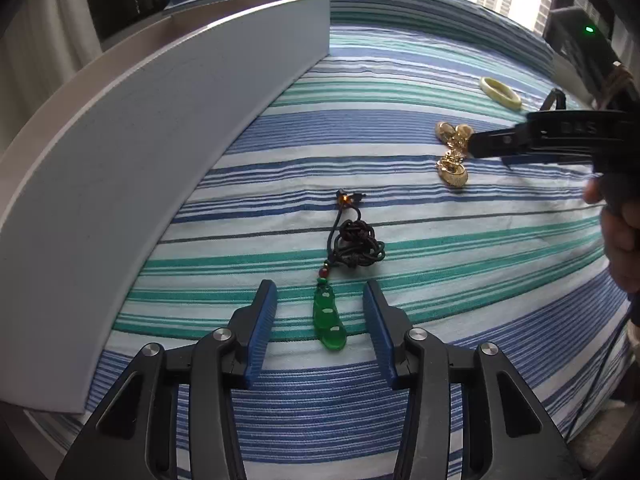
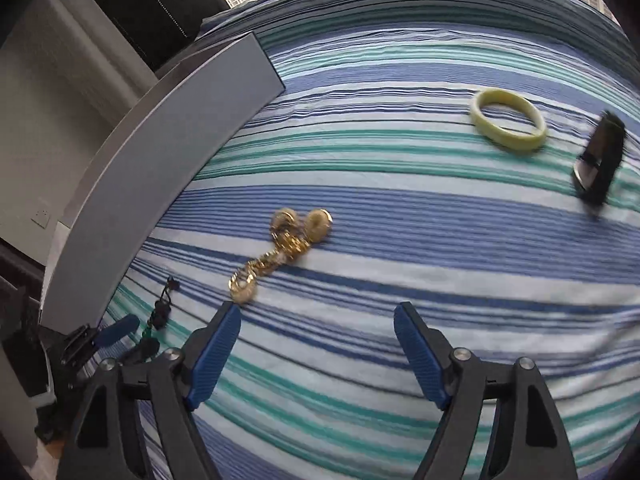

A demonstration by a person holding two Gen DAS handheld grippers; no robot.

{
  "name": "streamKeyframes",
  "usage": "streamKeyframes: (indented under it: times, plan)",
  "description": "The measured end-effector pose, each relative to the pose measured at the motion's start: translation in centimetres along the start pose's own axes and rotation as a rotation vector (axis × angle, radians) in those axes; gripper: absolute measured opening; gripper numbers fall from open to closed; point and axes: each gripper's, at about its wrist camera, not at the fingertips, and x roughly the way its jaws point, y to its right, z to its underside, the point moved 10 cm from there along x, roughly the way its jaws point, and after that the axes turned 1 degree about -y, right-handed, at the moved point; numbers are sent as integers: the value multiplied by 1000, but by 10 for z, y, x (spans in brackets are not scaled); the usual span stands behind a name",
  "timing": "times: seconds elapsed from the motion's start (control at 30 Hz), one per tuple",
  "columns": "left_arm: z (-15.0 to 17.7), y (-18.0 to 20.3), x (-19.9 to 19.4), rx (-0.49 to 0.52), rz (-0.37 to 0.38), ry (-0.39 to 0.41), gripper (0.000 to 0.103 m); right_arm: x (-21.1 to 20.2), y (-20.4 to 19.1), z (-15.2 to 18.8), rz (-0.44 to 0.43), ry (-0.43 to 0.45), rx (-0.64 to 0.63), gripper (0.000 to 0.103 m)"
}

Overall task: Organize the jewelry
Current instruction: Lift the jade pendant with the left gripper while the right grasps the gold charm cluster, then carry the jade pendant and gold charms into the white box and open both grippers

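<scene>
Now my left hand-held gripper (image 1: 320, 304) stands released, its blue pads either side of the green pendant (image 1: 329, 320) on the striped bed (image 1: 440, 240); my right hand-held gripper (image 2: 318, 332) hovers unclenched near the gold chain (image 2: 280, 252).

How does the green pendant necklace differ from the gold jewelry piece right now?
The green pendant necklace is a green stone on a dark knotted cord; the gold jewelry piece is shiny metal links and discs. The necklace lies between the left gripper's open fingers; the gold piece lies beyond the right gripper. Both rest untouched on the striped cloth.
</scene>
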Motion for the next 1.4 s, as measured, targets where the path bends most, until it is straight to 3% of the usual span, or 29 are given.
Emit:
streamKeyframes:
  times: [0.03, 0.07, 0.1, 0.13, 0.2, 0.23, 0.37, 0.57, 0.8, 0.97, 1.13, 1.4]
  plan:
    - [0, 0, 0, -7, 1, -3, 45, 10, -5, -3, 14, -15, 1, 71]
    - [0, 0, 0, -11, -3, -3, 37, 13, -8, -11, 53, 15, -13, 70]
    - [-1, 0, -1, -14, -2, -2, 19, 19, -14, -17, 68, 14, -31, 67]
    - [-1, 0, -1, -18, 6, -6, 9, 22, -18, -20, 81, 15, -45, 61]
    - [-2, 0, -1, -35, 21, -13, 9, 25, -19, -22, 162, 14, -106, 27]
    - [-1, -1, -1, -49, 35, -16, 9, 24, -20, -22, 154, 6, -114, 9]
    - [-1, -7, -14, -117, 112, -8, 9, -8, -20, -20, 107, 47, -102, 9]
    - [-20, -12, -63, -146, 173, 66, 9, -77, -28, -26, -8, 102, -100, 8]
    - [-54, -30, -126, -155, 187, 165, 9, -122, -50, -45, -83, 143, -131, 8]
    - [-77, -80, -167, -190, 113, 235, 9, -138, -85, -69, -125, 171, -189, 8]
    - [-94, -148, -179, -253, -28, 275, 9, -144, -143, -100, -168, 216, -297, 8]
    - [-91, -226, -117, -341, -145, 169, 9, -99, -227, -155, -201, 236, -418, 8]
